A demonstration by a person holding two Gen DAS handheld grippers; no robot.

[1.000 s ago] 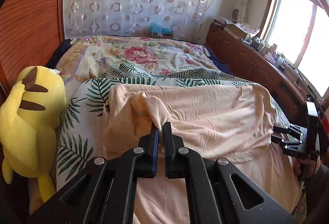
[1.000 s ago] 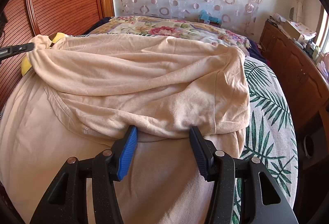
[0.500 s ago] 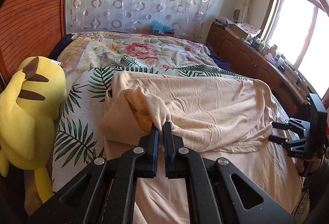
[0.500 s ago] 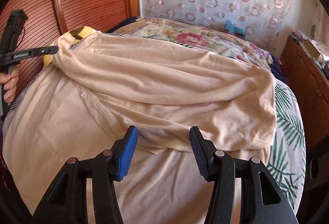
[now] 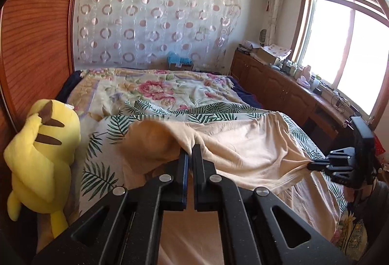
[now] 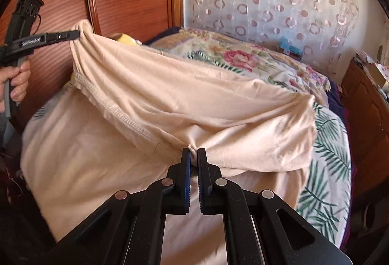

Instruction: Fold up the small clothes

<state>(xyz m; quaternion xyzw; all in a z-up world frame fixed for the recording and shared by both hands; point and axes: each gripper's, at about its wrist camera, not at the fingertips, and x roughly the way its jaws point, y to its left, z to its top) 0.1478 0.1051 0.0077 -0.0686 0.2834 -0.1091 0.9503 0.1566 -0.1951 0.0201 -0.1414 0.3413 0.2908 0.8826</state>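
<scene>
A peach-coloured garment [image 5: 243,148] lies on the bed, its near part folded over and lifted. My left gripper [image 5: 190,150] is shut on one corner of its hem and holds it raised. My right gripper [image 6: 193,152] is shut on a bunched bit of the same hem [image 6: 126,116]. The garment [image 6: 194,104] stretches between the two grippers above its lower layer. The right gripper also shows in the left wrist view [image 5: 313,164] at the right; the left gripper shows in the right wrist view [image 6: 73,34] at the upper left.
A yellow plush toy [image 5: 41,153] sits at the bed's left edge against the wooden headboard [image 5: 31,46]. Leaf-print and floral bedding [image 5: 158,95] covers the bed. A wooden cabinet [image 5: 279,87] with clutter runs along the right under the window.
The right gripper has shut on the hem; it was open before. Both grippers have lifted the hem higher, and the cloth is now taut between them.
</scene>
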